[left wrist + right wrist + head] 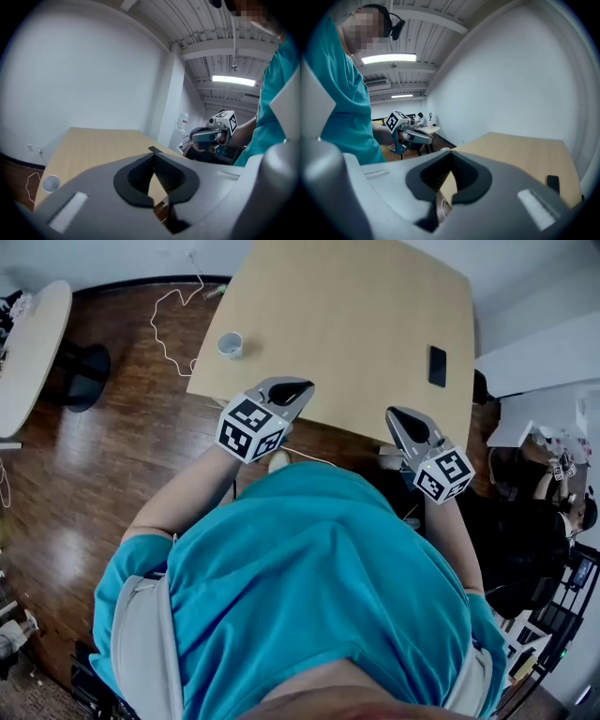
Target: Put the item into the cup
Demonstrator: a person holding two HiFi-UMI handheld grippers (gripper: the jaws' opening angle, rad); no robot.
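Left claw (292, 390) is clenched on nothing, over the near edge of the worktop (347, 296). Beside it, right claw (405, 418) looks clenched & empty too, just short of that edge. Further in, right side: flat black item (437, 366) lies alone on the wood, untouched. Far left, near the worktop's edge: white cup (230, 344), upright, well apart from the item. Step in hand, I'd say: reach for the item, prob. w/ right claw since it's nearer. Open jaws before arriving, come in low, pinch across the narrow side. It's thin, so a steep approach could skid it.
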